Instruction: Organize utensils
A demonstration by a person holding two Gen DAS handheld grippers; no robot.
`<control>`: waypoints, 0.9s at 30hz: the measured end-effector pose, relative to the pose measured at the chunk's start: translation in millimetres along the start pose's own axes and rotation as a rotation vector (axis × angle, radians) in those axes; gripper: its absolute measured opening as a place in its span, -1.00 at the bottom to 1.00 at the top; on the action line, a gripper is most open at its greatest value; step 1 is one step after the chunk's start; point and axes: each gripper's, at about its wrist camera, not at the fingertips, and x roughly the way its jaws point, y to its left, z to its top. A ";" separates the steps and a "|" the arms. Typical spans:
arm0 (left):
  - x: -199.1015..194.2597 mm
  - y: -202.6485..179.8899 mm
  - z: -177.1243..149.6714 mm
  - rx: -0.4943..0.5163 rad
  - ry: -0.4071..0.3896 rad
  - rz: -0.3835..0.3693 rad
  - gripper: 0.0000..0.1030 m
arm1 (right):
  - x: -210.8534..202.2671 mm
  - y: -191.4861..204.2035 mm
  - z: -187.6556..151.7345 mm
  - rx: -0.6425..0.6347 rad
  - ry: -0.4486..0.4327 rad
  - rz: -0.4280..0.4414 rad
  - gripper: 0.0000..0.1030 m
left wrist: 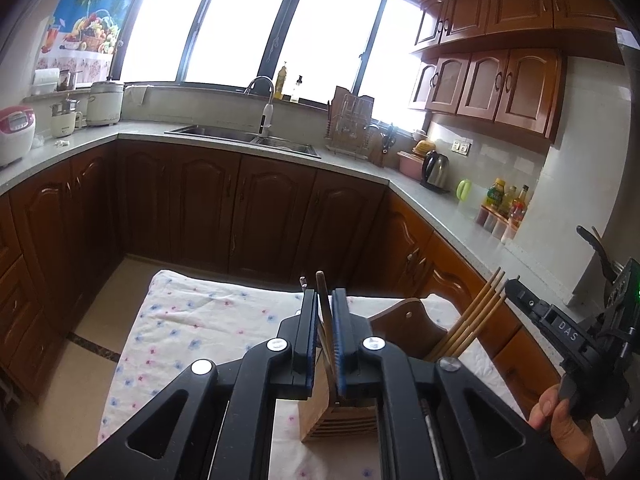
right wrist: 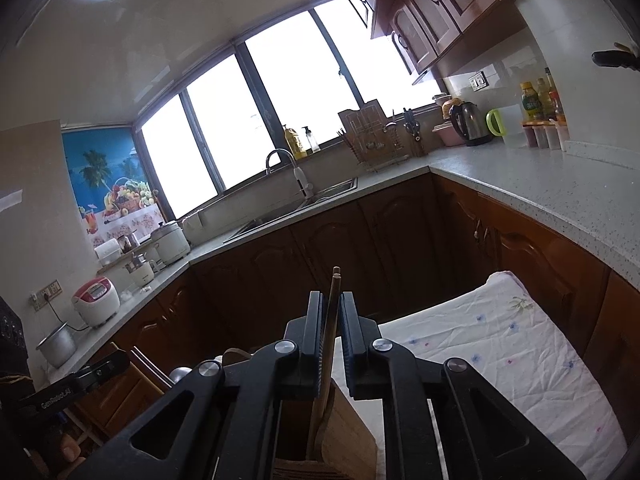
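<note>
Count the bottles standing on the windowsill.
2: a yellow oil bottle just right of the faucet, and a clear pump bottle right beside it. Window glare could hide others.

Bright windows (left wrist: 248,24) light a U-shaped grey counter (left wrist: 352,164) over dark wooden cabinets (left wrist: 256,208), sink (left wrist: 240,136) below.

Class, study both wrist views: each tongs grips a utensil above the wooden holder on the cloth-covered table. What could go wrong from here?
1. The left tongs pinch a thin metal utensil low on its shaft; it might pivot or slip.
2. The wooden holder stands unsecured on the floral cloth; a sideways push might tip it.
3. The right tongs grip chopsticks close to the other tool; they may collide over the holder.
</note>
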 end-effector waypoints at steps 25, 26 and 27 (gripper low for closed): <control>-66.7 6.2 -37.9 -0.052 0.007 0.055 0.99 | -58.9 -8.7 -13.8 0.083 0.033 0.114 0.91; -68.9 8.2 -38.6 -0.047 0.014 0.061 0.99 | -62.5 -6.7 -15.8 0.073 0.039 0.116 0.91; -73.8 7.4 -42.1 -0.045 0.020 0.064 0.99 | -66.4 -4.4 -18.1 0.063 0.044 0.115 0.91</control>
